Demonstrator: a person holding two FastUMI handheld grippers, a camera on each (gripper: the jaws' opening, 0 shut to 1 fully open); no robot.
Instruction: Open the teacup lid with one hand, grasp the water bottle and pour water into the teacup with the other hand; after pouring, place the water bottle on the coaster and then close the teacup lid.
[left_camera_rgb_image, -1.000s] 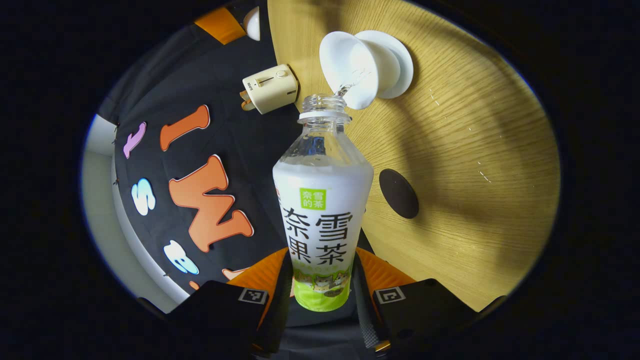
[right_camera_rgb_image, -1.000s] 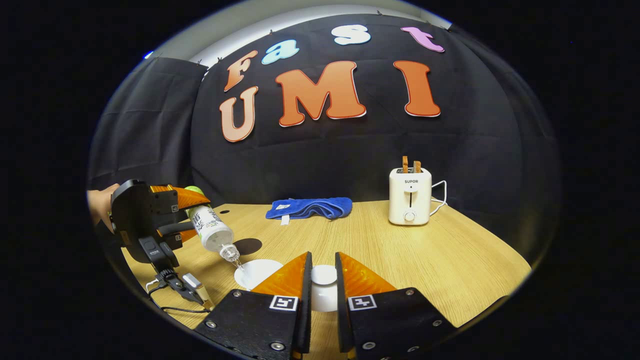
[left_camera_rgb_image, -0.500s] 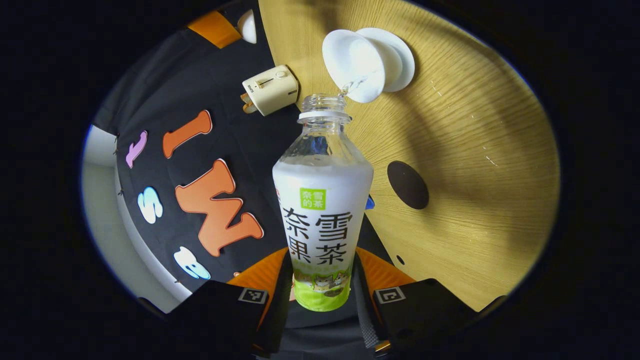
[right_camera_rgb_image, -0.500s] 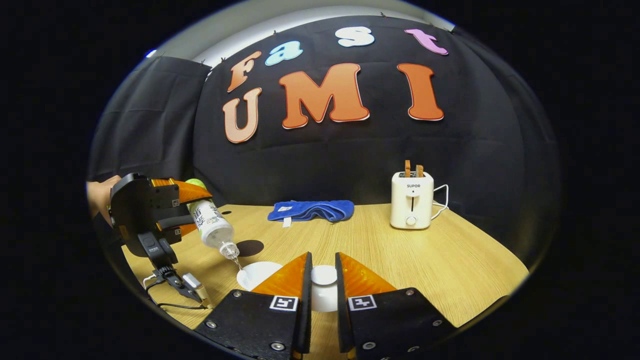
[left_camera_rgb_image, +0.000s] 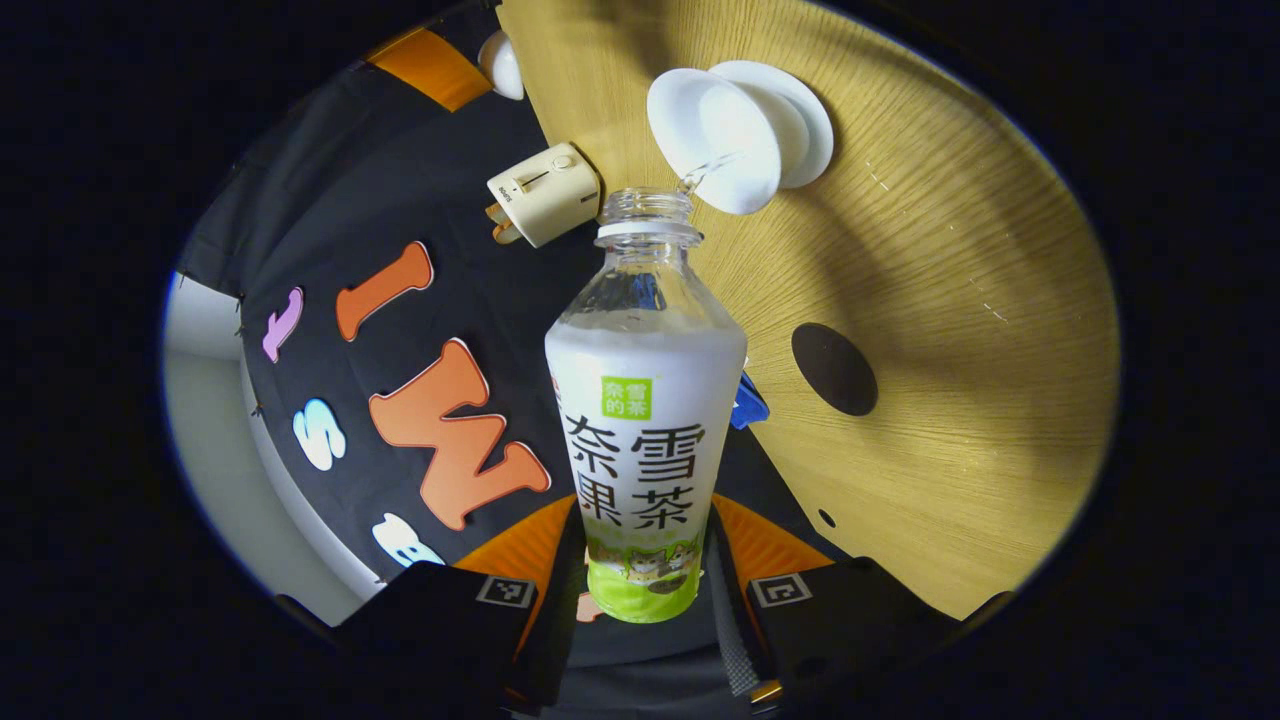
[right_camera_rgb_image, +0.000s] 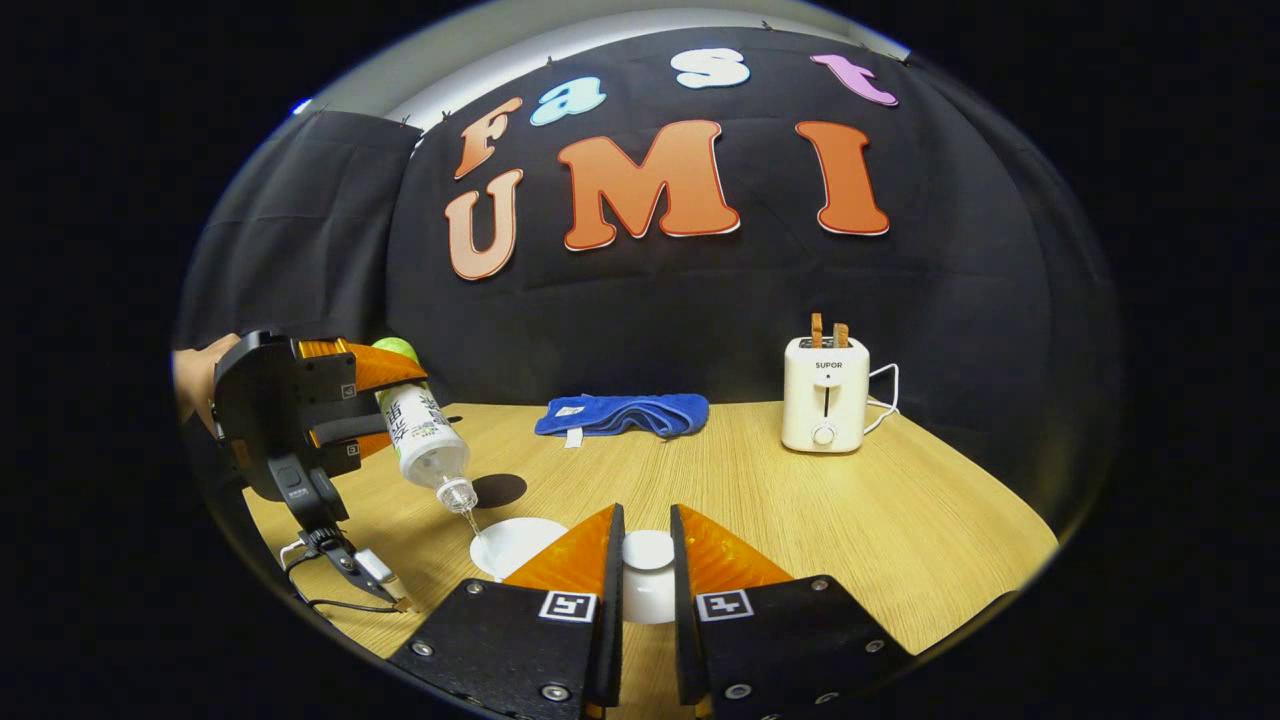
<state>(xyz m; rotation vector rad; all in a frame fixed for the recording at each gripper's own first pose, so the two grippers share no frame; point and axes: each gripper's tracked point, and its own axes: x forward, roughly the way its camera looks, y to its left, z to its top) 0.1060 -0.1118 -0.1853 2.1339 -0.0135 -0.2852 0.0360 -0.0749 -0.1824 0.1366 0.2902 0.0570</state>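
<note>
Pouring step live: the left tongs (left_camera_rgb_image: 640, 590) clamp the tilted water bottle (left_camera_rgb_image: 645, 420), a thin stream falling into the open teacup (left_camera_rgb_image: 715, 140), while the right tongs (right_camera_rgb_image: 645, 560) pinch the lid (right_camera_rgb_image: 648, 550) aloft; next, I'd judge, tip upright and steer for the dark coaster (left_camera_rgb_image: 834, 369) on the surface (left_camera_rgb_image: 950, 300).

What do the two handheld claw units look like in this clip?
In the left gripper view, the left claw has black blocky housings, each bearing a square black-and-white marker. The right claw in the right gripper view matches, with visible screws. Seen from outside there, the left unit has a black body with a connector and a dark cable trailing below, and a bare hand grips it.
</note>
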